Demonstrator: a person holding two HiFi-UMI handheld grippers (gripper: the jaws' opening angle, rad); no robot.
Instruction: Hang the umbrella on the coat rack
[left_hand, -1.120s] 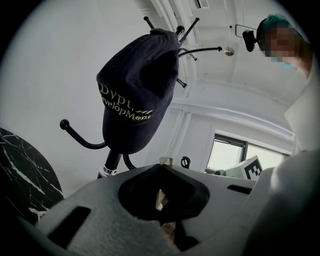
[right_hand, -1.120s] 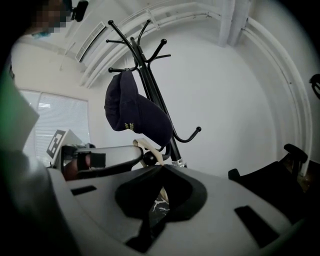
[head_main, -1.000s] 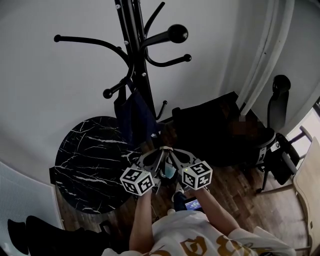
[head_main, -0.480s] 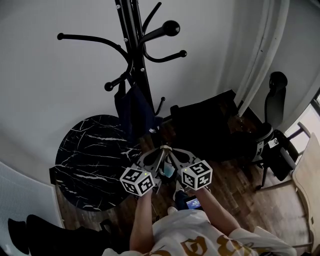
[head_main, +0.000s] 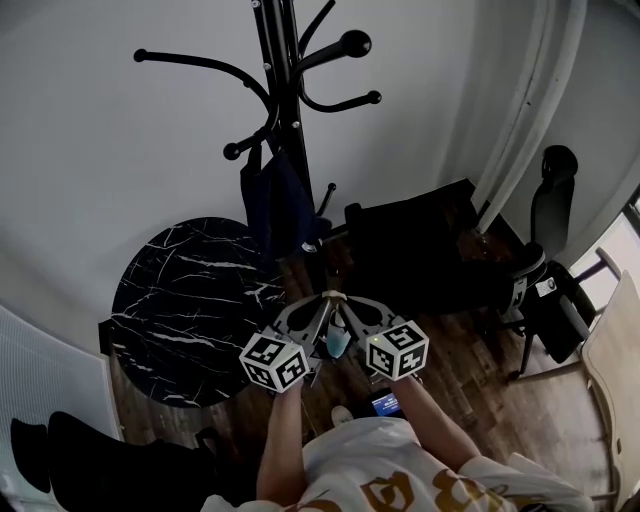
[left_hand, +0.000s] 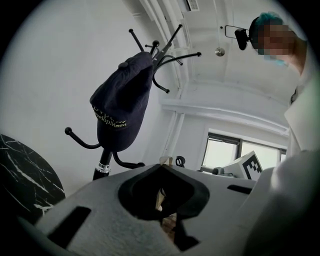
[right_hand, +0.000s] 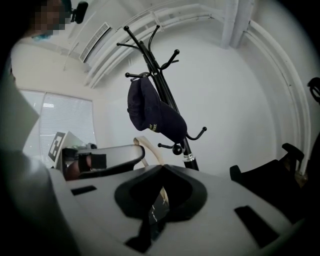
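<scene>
A black coat rack stands against the white wall with a navy cap hanging on one of its lower hooks. Below it, both grippers are held tip to tip at chest height. My left gripper and right gripper are each shut on the umbrella, whose curved beige handle pokes up between the tips. The handle arcs above the right jaws, with the rack and cap beyond. In the left gripper view the handle tip shows over the closed jaws, below the cap.
A round black marble table sits left of the rack's foot. A black armchair and an office chair stand to the right, with a pale wooden chair at the edge. The floor is wood.
The view has shifted a little, so the rack sits slightly further right and higher in the picture. Both grippers stay together on the umbrella in nearly the same place.
</scene>
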